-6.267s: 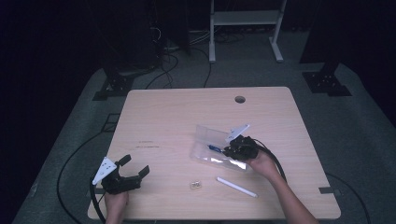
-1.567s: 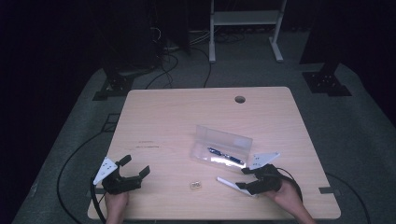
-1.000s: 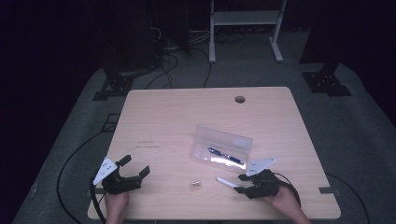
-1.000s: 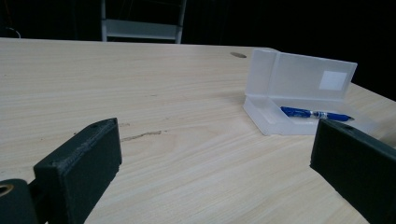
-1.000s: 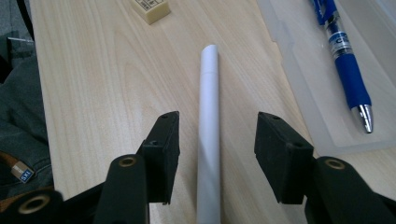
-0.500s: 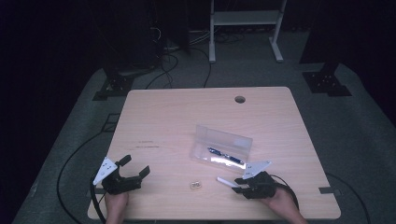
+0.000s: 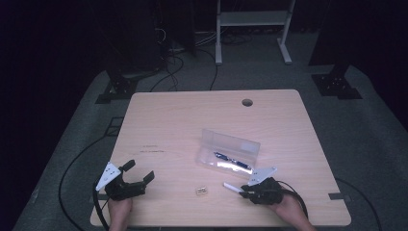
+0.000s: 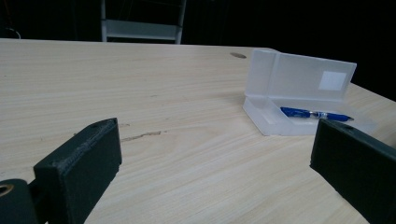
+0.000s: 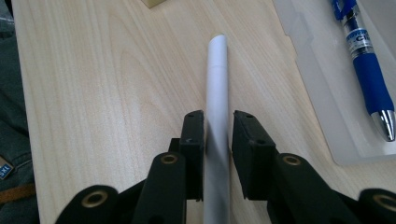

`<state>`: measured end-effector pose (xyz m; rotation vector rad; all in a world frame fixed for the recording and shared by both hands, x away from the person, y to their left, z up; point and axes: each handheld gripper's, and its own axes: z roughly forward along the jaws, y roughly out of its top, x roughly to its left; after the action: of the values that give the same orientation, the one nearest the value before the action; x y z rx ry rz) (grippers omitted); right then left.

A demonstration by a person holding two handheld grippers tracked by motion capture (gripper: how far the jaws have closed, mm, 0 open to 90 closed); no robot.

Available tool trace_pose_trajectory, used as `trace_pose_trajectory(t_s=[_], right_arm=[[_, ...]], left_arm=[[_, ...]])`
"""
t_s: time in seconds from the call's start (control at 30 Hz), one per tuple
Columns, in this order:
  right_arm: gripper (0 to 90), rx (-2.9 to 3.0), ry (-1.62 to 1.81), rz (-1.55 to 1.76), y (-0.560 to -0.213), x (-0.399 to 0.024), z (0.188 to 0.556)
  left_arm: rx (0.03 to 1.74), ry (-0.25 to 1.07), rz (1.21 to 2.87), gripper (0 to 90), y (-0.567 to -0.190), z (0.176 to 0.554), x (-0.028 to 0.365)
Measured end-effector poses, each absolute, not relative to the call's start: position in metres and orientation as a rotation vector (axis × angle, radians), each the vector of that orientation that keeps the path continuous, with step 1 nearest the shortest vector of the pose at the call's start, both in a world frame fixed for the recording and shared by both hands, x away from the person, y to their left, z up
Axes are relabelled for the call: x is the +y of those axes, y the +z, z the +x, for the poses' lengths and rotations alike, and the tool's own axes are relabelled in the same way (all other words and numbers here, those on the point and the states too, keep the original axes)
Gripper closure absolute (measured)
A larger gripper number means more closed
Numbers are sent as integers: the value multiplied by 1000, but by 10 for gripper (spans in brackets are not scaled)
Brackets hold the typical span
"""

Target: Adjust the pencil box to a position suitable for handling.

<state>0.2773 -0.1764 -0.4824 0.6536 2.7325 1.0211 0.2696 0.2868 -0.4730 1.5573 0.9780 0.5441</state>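
Right gripper view puts you nose-down on the white pen (image 9: pixel 217 93): your right claw (image 9: pixel 218 154) has just been closing, and its jaws now sit tight against the barrel on both sides, the pen lying flat on the bench (image 9: pixel 93 93). That same view catches the blue pen (image 9: pixel 364 60) inside the clear case (image 9: pixel 322 93) off to one side, plus a corner of a small tan block (image 9: pixel 154 2) at the top edge.

From the high view you get the layout instead: right claw (image 7: pixel 245 191) low at the bench's near edge, white pen (image 7: pixel 233 187) poking out toward the block (image 7: pixel 201 191), case (image 7: pixel 230 153) just beyond, lid up.

Left gripper view shows your left claw (image 8: pixel 219 168) wide apart with nothing between the jaws, looking across bare wood to the case (image 8: pixel 299 93). High view has it (image 7: pixel 139 175) parked at the near left corner.
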Motion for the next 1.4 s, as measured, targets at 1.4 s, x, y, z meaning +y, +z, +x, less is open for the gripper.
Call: trace_pose_trajectory(t_s=[1.4], right_arm=[[784, 2684, 1067, 645, -450, -178, 295]], left_arm=[[977, 549, 1559, 11, -473, 269, 288]])
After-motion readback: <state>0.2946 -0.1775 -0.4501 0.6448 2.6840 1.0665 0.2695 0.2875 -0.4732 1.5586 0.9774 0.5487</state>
